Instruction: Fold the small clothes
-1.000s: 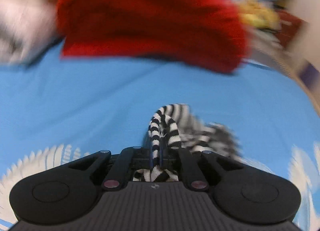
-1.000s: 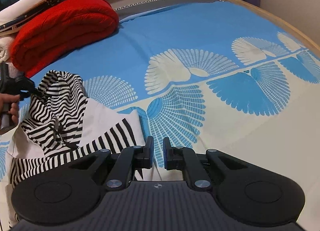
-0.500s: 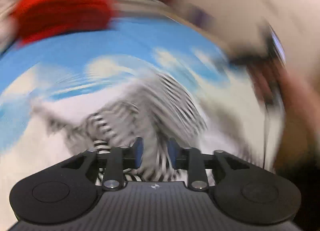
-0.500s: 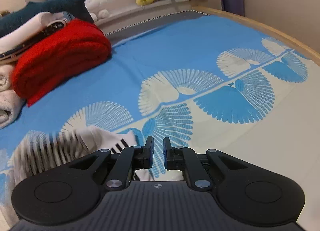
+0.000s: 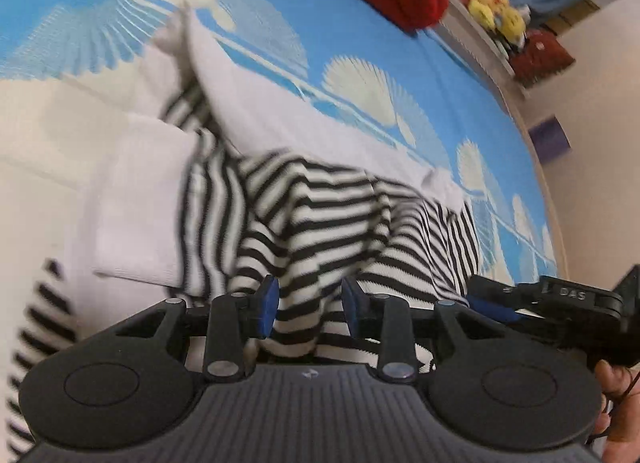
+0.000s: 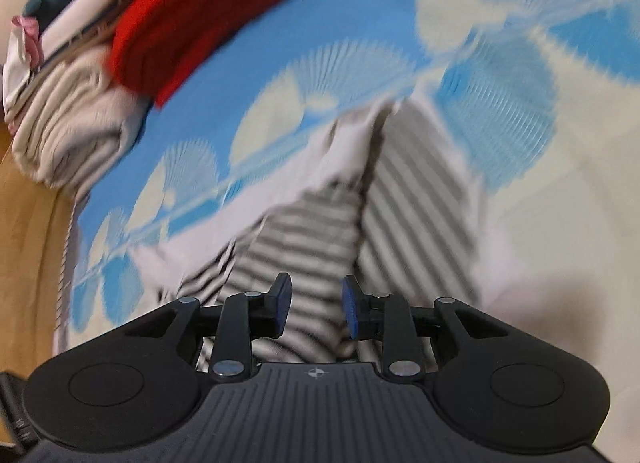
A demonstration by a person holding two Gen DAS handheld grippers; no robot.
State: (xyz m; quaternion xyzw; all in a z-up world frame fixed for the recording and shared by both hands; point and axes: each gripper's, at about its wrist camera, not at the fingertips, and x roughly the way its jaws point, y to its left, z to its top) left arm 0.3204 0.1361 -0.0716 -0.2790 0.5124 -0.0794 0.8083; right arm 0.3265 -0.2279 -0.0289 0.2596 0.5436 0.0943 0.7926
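A small black-and-white striped garment with white panels lies crumpled on the blue and cream patterned bedspread. My left gripper is open just over its near striped folds, with cloth showing between the jaws. The right gripper shows at the right edge of the left wrist view. In the right wrist view the same garment is blurred, and my right gripper is open right above its striped part.
A folded red blanket and a stack of folded beige and white linens sit at the far side of the bed. Plush toys line a sill by the wall. The wooden bed edge is at left.
My left gripper let go of the striped cloth and opened, swinging around over the garment. My right gripper opened from shut and dropped down close over the garment.
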